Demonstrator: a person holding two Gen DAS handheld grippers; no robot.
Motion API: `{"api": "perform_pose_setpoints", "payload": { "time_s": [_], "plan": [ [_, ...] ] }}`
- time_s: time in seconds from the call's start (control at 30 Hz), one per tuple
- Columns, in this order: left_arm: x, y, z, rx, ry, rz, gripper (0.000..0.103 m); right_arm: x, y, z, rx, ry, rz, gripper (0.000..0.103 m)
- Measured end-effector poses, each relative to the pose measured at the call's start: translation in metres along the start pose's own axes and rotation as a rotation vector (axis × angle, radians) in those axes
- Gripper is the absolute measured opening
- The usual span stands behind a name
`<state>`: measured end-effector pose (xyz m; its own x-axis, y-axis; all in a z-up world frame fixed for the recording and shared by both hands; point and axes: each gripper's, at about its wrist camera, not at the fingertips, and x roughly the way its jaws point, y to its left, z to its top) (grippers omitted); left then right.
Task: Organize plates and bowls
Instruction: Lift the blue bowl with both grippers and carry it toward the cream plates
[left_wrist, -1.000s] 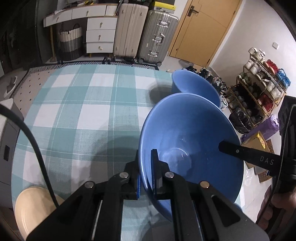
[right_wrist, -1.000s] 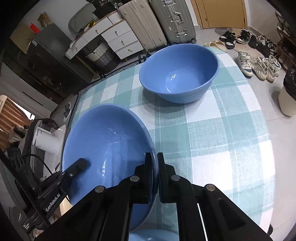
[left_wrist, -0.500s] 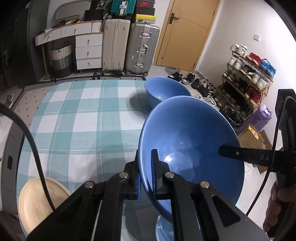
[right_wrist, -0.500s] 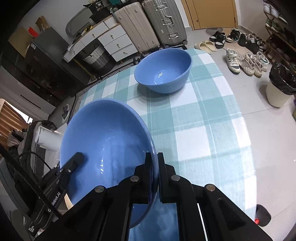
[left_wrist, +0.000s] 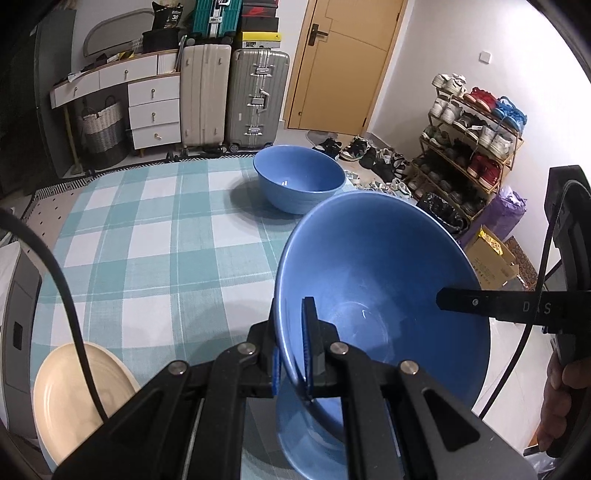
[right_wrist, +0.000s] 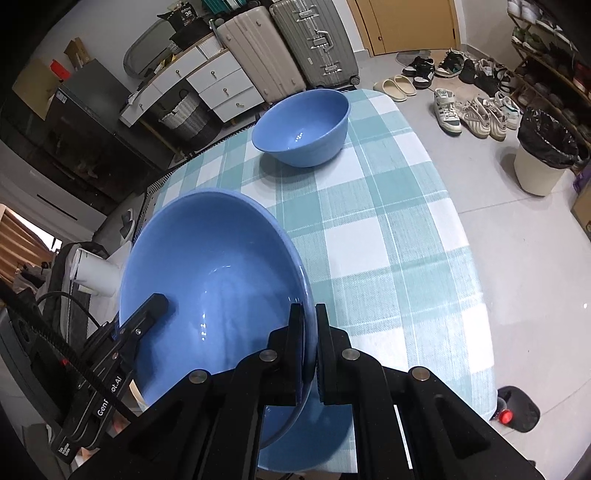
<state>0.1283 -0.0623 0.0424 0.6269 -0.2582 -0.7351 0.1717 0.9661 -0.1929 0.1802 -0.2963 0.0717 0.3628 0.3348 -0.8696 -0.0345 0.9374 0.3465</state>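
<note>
Gripping one large blue bowl (left_wrist: 384, 295) from opposite sides, both grippers hold it lifted and tilted above the near edge of the checked tablecloth (left_wrist: 155, 251). The left gripper (left_wrist: 293, 350) has its jaws closed on the rim at the bowl's 9 o'clock side, one finger inside and one outside. The right gripper (right_wrist: 309, 350) pinches the opposite rim at 3 o'clock in the same way. Two holds on opposite rims likely keep a wide, smooth bowl from swinging or slipping while it is carried.

Directly beneath the held bowl, at 6 o'clock in both wrist views, sits a blue dish (left_wrist: 306, 439); whether it is a plate or a shallow bowl cannot be told. Judging from this, the lifted bowl is either bound for stacking or being moved towards its match.

A second blue bowl (right_wrist: 303, 125) of similar shape stands upright at 12 o'clock, well apart, near the table's far edge. A cream plate (left_wrist: 74, 398) rests at 8 o'clock in the left wrist view, near the table's edge.

Count: two blue bowls, one blue dish underneath, one cream plate, two grippers.
</note>
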Motion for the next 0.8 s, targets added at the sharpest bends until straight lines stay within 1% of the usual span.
{"api": "perform_pose_setpoints", "payload": {
  "time_s": [0.2, 0.3, 0.37, 0.53, 0.7, 0.8],
  "plan": [
    [-0.003, -0.005, -0.017, 0.007, 0.013, -0.008, 0.007, 0.001, -0.002, -0.014, -0.008, 0.025, -0.009, 0.006],
    [-0.005, -0.009, -0.027, 0.026, 0.002, 0.018, 0.007, 0.004, -0.003, -0.021, -0.013, 0.049, -0.011, 0.006],
    [-0.005, -0.010, -0.034, 0.025, 0.007, 0.015, 0.007, 0.007, -0.004, -0.026, -0.016, 0.064, -0.025, 0.006],
    [-0.011, -0.019, -0.044, 0.071, -0.004, 0.045, 0.007, 0.016, -0.007, -0.038, -0.036, 0.104, -0.055, 0.007],
    [-0.005, -0.018, -0.052, 0.069, 0.020, 0.043, 0.007, 0.020, -0.008, -0.046, -0.056, 0.118, -0.075, 0.007],
    [-0.002, -0.018, -0.060, 0.079, 0.031, 0.060, 0.008, 0.025, -0.006, -0.050, -0.083, 0.122, -0.087, 0.007]
  ]
}}
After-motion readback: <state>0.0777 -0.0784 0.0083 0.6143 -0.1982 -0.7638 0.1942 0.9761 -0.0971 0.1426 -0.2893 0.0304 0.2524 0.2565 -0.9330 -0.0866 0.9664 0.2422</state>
